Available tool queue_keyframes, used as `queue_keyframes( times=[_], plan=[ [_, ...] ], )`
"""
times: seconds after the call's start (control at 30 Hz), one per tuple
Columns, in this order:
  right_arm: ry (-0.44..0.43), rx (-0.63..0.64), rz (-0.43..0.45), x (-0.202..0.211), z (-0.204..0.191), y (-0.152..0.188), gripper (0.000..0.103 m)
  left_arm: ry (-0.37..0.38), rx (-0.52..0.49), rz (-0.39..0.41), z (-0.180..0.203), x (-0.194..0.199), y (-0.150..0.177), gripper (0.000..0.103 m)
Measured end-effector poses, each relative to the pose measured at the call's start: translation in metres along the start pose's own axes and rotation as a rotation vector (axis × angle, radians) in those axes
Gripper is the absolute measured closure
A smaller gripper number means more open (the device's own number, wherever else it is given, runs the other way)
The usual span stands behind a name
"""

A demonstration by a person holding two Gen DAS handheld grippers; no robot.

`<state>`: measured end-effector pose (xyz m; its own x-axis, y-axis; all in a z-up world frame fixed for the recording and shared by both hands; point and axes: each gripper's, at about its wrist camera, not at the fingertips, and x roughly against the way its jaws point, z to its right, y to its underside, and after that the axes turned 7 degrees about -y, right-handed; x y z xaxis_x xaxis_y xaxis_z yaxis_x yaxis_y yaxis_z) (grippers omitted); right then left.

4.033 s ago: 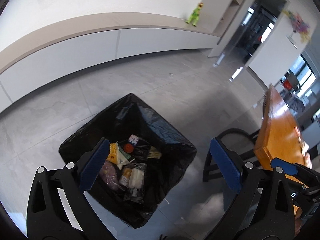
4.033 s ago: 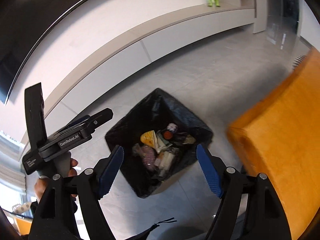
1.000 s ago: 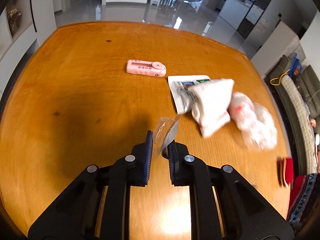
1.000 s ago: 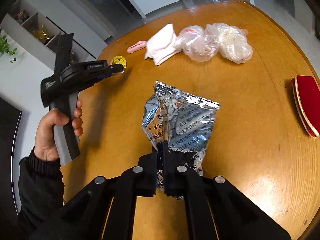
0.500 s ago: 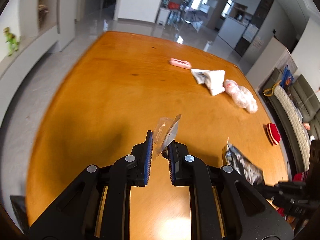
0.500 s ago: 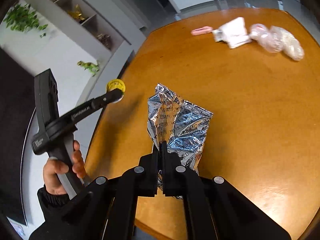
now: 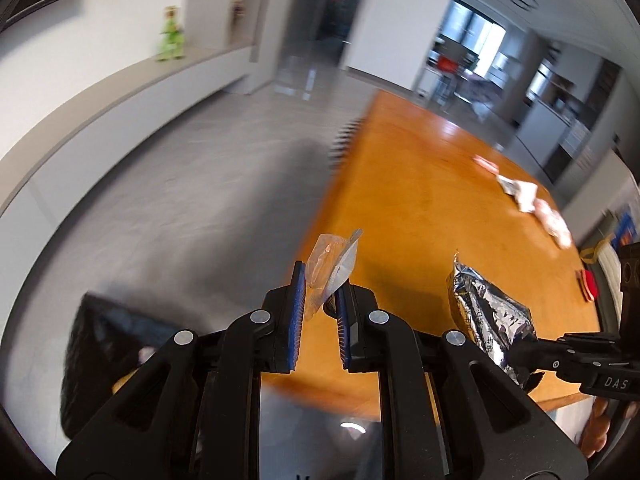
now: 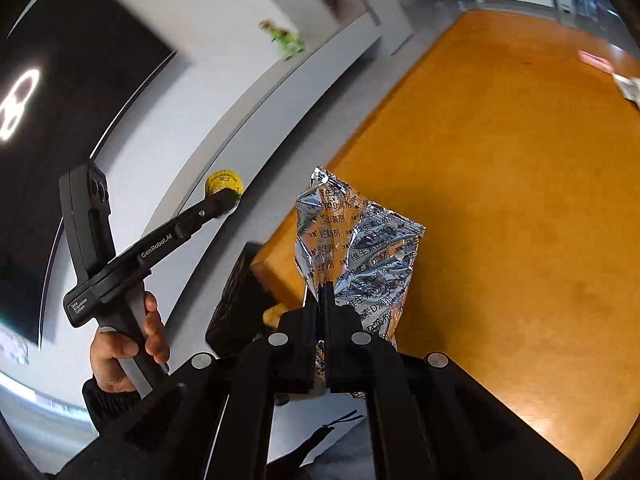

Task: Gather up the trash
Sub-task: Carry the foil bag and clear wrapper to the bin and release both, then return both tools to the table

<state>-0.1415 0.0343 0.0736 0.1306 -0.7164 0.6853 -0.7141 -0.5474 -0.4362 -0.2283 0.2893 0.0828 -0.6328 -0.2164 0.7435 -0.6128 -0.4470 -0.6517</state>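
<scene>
My left gripper [image 7: 320, 280] is shut on a small clear plastic packet [image 7: 332, 260], held over the near corner of the orange wooden table [image 7: 420, 200]. In the right wrist view the same packet [image 8: 223, 185] shows a round yellow face at the left gripper [image 8: 228, 200] tip. The right gripper [image 8: 322, 292] is shut on a crinkled silver foil bag [image 8: 360, 248], which also shows in the left wrist view [image 7: 488, 320]. A black trash bag [image 7: 104, 344] with some litter inside stands on the grey floor at lower left, blurred.
Further trash lies at the table's far right: a pink packet [image 7: 486, 164], white wrappers [image 7: 520, 192] and pale plastic bags [image 7: 554, 220]. A red item [image 7: 588, 284] sits at the right edge. A hand [image 8: 120, 344] grips the left tool. A long white cabinet [image 7: 100, 120] lines the wall.
Both grippers swung left from over the middle of the table to its corner, still holding the packet and the foil bag. The floor and the black trash bag came into the left view.
</scene>
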Motion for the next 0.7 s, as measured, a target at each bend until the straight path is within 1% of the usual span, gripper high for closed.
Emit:
queue_keyframes(
  times=[0.17,0.3,0.37,0.5,0.57,0.6,0.63,0.67,0.7],
  plan=[
    [-0.062,0.148,-0.140,-0.063,-0.062,0.010,0.099,-0.070,0.098,0.016,-0.063,0.026,0.035,0.089],
    [-0.089,0.251,-0.254,-0.121,-0.107,0.018,0.099,-0.162,0.214,0.002,-0.122,0.038,0.072,0.089],
    [-0.094,0.274,-0.289,-0.142,-0.120,0.019,0.099,-0.204,0.282,-0.006,-0.149,0.042,0.089,0.089],
    [-0.106,0.332,-0.343,-0.189,-0.147,0.015,0.099,-0.268,0.390,-0.015,-0.191,0.047,0.113,0.089],
    [-0.084,0.347,-0.350,-0.206,-0.153,0.010,0.089,-0.292,0.439,-0.016,-0.207,0.050,0.121,0.089],
    [-0.045,0.352,-0.356,-0.216,-0.154,0.005,0.066,-0.310,0.467,-0.021,-0.216,0.051,0.125,0.083],
    [-0.026,0.350,-0.348,-0.220,-0.153,0.003,0.050,-0.327,0.495,-0.031,-0.222,0.053,0.128,0.070],
    [-0.019,0.341,-0.333,-0.221,-0.149,0.001,0.049,-0.348,0.527,-0.047,-0.230,0.054,0.130,0.019],
    [-0.033,0.328,-0.337,-0.222,-0.147,0.000,0.049,-0.376,0.570,-0.052,-0.238,0.056,0.135,0.007]
  ],
)
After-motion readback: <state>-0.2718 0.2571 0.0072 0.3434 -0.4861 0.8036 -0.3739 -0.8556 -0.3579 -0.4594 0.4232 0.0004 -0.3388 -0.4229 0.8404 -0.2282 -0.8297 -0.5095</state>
